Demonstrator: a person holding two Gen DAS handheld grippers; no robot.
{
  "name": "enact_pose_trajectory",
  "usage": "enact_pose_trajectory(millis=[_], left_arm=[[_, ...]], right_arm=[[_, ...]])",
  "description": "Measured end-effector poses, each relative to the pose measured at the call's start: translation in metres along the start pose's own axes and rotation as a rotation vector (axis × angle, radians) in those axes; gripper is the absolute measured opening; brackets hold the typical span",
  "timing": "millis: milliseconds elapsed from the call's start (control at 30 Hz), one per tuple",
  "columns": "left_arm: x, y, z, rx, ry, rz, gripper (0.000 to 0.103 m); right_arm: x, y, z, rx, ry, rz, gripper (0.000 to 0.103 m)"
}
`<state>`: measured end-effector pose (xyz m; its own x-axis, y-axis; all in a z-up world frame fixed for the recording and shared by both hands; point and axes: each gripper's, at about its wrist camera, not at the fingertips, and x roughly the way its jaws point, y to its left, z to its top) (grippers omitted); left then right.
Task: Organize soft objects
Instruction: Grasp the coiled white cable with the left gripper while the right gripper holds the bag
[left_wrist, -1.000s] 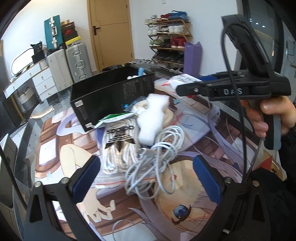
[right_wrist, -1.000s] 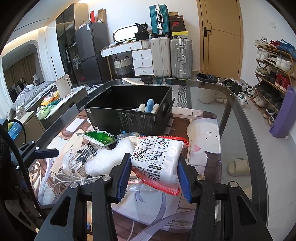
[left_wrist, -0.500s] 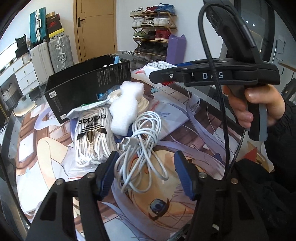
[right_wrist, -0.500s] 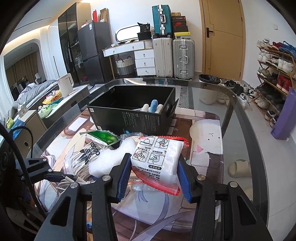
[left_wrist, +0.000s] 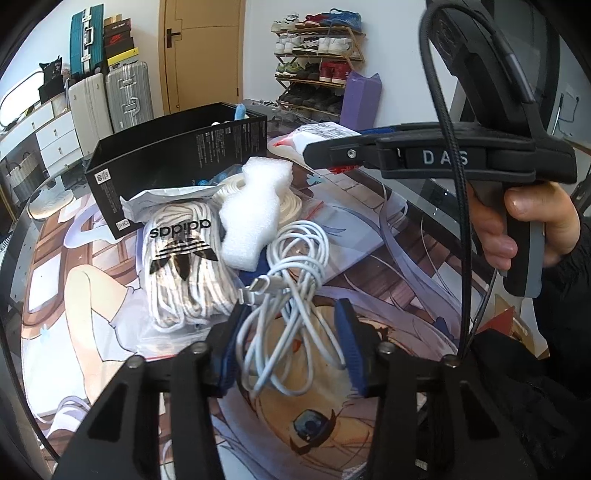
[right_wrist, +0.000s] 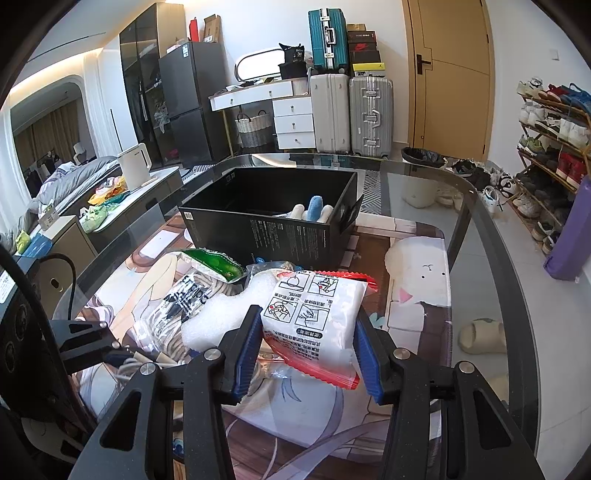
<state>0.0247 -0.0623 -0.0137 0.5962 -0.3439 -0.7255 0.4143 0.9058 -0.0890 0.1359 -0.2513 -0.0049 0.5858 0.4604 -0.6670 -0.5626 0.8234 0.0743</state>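
Jaws, left gripper (left_wrist: 290, 349): blue pads set either side of the white cable bundle (left_wrist: 291, 295); they have just been closing, and the loops lie between them. The left pad looks to meet the strands; on the right a narrow gap seems to remain, so a firm hold cannot be confirmed.

Item, white cable bundle: loose coil on the counter (left_wrist: 85, 295), directly ahead of and partly inside the left gripper's jaws. Its long axis runs away from the jaws toward the foam piece (left_wrist: 255, 218), so the pads cross it sideways. Connector ends sit at the coil's left edge, just ahead of the left pad.

Item, bag of white cord (left_wrist: 184, 266): left of the cable bundle, touching it, with a black logo on the bag.

Item, foam piece: beyond the coil, resting on the cord bag and cable.

Item, black box (right_wrist: 269, 221): open-topped, beyond the pile, already holding a few soft things. Judged the destination, up and forward of both grippers.

Jaws, right gripper (right_wrist: 308, 350): clamped on the red-edged white pouch (right_wrist: 314, 317), pads pressing its two sides, pouch raised off the counter. The box stands straight ahead of it, nearer this hand than the left.
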Motion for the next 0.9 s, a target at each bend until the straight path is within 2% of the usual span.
enact_pose_trajectory(millis=[67,200,400,700,900], left_arm=[[-0.001,0.002,0.001,-0.008,-0.002,-0.004,0.032],[-0.006,0.005,0.003,-0.008,-0.005,-0.037,0.026],[-0.009,-0.004,0.003,0.035,0.009,-0.057,0.026],[-0.003,0.001,0.002,-0.005,0.008,-0.057,0.032],[-0.004,0.003,0.003,-0.012,0.003,-0.067,0.029]], right_arm=[[0.000,0.000,0.000,-0.001,0.000,0.000,0.048],[0.000,0.000,0.000,-0.001,-0.001,0.000,0.048],[0.000,0.000,0.000,-0.002,-0.001,0.001,0.048],[0.000,0.002,0.000,-0.006,0.002,0.006,0.048],[0.000,0.003,0.000,-0.008,0.000,0.007,0.048]])
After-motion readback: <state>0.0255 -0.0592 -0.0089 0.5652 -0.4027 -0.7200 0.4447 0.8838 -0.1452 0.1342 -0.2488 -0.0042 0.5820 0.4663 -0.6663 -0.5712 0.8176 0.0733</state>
